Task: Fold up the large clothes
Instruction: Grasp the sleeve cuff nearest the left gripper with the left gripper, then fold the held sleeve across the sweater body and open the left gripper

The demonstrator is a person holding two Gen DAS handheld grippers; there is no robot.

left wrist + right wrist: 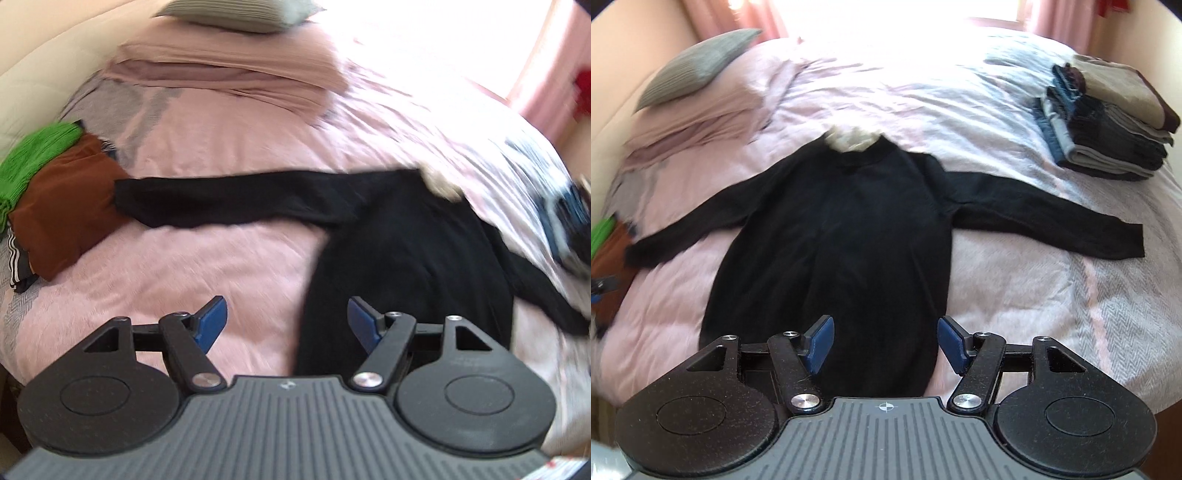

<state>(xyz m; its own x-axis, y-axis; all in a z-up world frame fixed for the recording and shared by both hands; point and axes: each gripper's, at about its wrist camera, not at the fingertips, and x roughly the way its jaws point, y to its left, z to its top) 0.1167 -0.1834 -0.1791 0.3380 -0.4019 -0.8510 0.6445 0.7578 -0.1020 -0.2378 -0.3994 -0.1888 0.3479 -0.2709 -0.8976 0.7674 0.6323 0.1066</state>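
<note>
A black long-sleeved sweater (pixel 834 236) lies flat on the pink bedspread (pixel 1015 288), sleeves spread to both sides, a cream collar (pixel 851 142) at its far end. My right gripper (pixel 885 341) hovers open above the sweater's near hem, nothing between its blue pads. In the left wrist view the same sweater (pixel 399 258) lies to the right, its one sleeve (pixel 221 203) stretching left. My left gripper (pixel 288 325) stands open over the hem's left edge and the bedspread (pixel 184 266), holding nothing.
A pile of green (pixel 33 162), brown (pixel 66 206) and striped clothes sits at the bed's left. A stack of folded clothes (pixel 1108 125) lies at the far right. A grey pillow (pixel 698 62) and a folded pink blanket (pixel 229 74) lie at the head. Pink curtains hang behind.
</note>
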